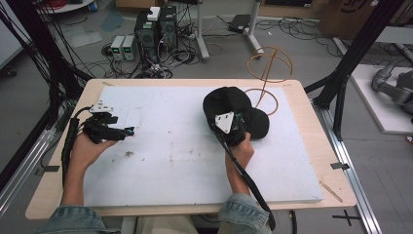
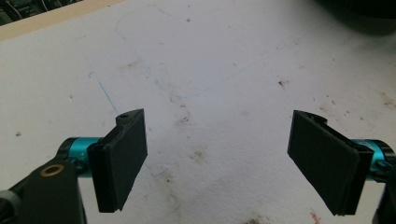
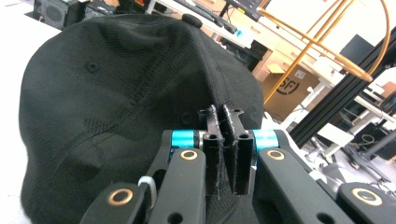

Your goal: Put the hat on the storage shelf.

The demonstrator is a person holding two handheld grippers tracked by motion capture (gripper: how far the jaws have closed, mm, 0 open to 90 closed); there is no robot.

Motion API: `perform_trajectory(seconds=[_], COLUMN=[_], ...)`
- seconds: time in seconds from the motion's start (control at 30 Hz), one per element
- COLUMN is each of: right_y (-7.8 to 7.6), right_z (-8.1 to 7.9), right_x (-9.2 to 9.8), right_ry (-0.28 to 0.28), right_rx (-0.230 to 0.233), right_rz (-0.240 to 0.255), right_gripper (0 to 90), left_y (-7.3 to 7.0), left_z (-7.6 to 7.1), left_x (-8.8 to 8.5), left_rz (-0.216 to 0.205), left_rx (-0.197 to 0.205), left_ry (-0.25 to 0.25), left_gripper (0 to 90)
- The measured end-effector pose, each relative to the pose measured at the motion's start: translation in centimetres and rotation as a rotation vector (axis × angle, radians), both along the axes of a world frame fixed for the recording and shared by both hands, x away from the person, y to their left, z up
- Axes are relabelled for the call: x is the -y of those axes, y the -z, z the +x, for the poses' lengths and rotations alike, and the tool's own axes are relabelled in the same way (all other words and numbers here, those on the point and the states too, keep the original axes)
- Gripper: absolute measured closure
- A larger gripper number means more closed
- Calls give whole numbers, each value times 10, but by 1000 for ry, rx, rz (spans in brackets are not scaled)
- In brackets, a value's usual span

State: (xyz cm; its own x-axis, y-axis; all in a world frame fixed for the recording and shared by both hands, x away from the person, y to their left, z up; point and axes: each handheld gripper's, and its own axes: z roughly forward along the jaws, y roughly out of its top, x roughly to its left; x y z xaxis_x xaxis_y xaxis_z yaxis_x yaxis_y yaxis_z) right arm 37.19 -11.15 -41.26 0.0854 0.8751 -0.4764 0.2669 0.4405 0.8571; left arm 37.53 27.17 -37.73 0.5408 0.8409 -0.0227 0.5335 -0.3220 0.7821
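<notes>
We see a pale wooden tabletop under a large white foam board, stained and scuffed. On the board's far right lies a black fabric baseball cap; from above, the right hand and its tool cover the near part of the cap, and part of the brim is hard to make out. The right tongs are pressed together, pinching a fold of the cap's cloth at its lower edge. Beyond the cap a thin golden wire stand of hoops rises at the tabletop's far edge, just beside the brim. The left tongs stand spread wide over bare board, holding nothing, well apart from the cap. On the floor behind sit black computer boxes among tangled cables.
</notes>
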Motion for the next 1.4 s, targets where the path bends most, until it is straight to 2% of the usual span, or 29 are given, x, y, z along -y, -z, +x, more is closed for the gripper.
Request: perform_trajectory(seconds=[0.27,0.47,0.5,0.77,0.83,1.23,1.4], right_y=[-10,-18,-21,-28,-29,-44,-47], right_z=[-5,-10,-12,-16,-16,-31,-35], right_x=[6,13,16,25,26,42,50], right_ry=[-27,-25,-22,-21,-20,-6,5], right_rx=[40,73,84,104,107,161,162], right_rz=[-13,1,17,48,41,89,97], right_gripper=[881,883,883,885,885,884,884], left_y=[1,2,3,4,4,6,7], left_z=[1,1,1,2,2,3,4], left_x=[-1,0,0,1,0,0,0], left_rz=[1,5,6,11,12,5,14], left_rx=[-3,-8,-8,-13,-14,-20,-26], left_ry=[-2,-6,-7,-5,-5,-9,-10], left_gripper=[201,201,201,201,201,201,201])
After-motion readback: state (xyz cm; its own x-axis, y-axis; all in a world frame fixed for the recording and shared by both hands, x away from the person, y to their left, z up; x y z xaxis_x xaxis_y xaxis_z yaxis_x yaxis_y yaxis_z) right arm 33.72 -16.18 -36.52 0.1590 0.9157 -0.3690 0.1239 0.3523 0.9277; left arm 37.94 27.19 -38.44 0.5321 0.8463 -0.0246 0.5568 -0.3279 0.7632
